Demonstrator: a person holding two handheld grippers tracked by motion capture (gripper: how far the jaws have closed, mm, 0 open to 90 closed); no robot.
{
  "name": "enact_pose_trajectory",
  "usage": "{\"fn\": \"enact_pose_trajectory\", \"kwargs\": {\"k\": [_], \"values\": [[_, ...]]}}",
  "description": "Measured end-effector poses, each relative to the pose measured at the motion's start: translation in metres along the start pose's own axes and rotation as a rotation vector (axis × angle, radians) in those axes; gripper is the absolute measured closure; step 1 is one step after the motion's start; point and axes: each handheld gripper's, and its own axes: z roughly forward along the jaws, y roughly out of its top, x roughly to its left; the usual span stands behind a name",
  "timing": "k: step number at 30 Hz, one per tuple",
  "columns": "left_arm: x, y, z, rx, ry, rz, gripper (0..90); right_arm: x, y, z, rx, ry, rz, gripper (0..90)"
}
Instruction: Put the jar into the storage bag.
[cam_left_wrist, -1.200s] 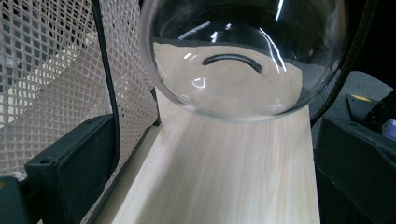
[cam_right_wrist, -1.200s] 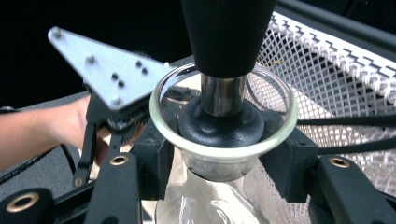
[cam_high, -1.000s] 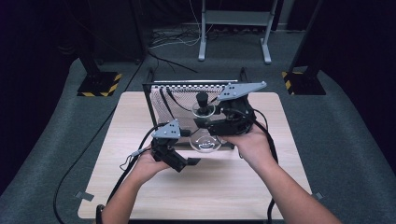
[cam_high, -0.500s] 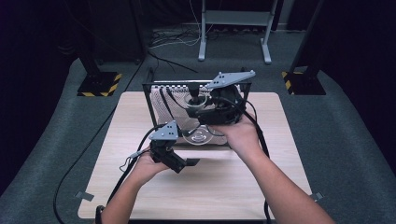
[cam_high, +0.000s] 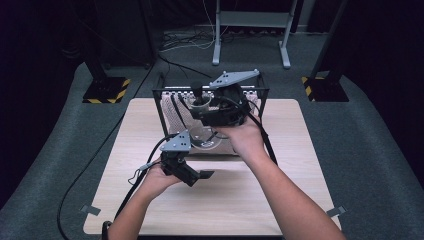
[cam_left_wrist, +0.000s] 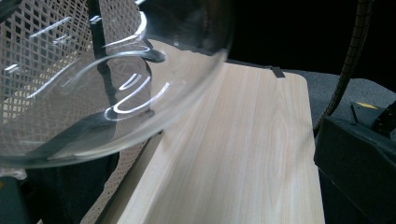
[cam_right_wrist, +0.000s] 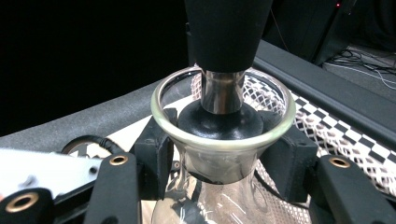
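Note:
My right gripper (cam_high: 203, 107) is shut on the neck of a clear glass decanter (cam_high: 202, 139) and holds it over the black wire rack (cam_high: 159, 102) at the back of the table. In the right gripper view both pads clamp the decanter (cam_right_wrist: 223, 140) just under its flared rim, with the black stopper (cam_right_wrist: 224, 42) seated in the mouth. My left gripper (cam_high: 199, 174) rests low over the table in front of the rack and points right; its jaws look spread, with nothing between them. The decanter's round belly (cam_left_wrist: 93, 93) hangs close above it.
The rack is lined with white mesh (cam_left_wrist: 28, 56) and has a checkered back edge (cam_right_wrist: 327, 116). The wooden table (cam_high: 280, 200) lies bare in front and to the right. Cables trail off its left side, and black-and-yellow stand feet (cam_high: 106, 91) sit on the floor behind.
The right gripper has carried the decanter away from me and to the left, further over the rack. The left gripper has stayed where it was.

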Motion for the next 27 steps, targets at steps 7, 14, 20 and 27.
{"fn": "enact_pose_trajectory", "kwargs": {"k": [7, 14, 20, 27], "values": [[-0.004, 0.001, -0.003, -0.003, -0.017, 0.000, 0.1, 0.000, 0.007, 0.010, -0.001, -0.029, -0.004, 45.6], [-0.011, 0.006, -0.012, -0.016, -0.023, 0.019, 0.4, -0.006, 0.009, 0.014, 0.007, -0.047, 0.001, 45.5], [-0.017, 0.013, -0.017, -0.015, -0.024, 0.036, 0.8, -0.009, 0.007, 0.019, 0.030, -0.070, -0.009, 45.3], [-0.017, 0.012, -0.020, -0.025, -0.020, 0.033, 0.9, -0.011, -0.004, 0.027, 0.063, -0.071, -0.012, 45.0]]}}
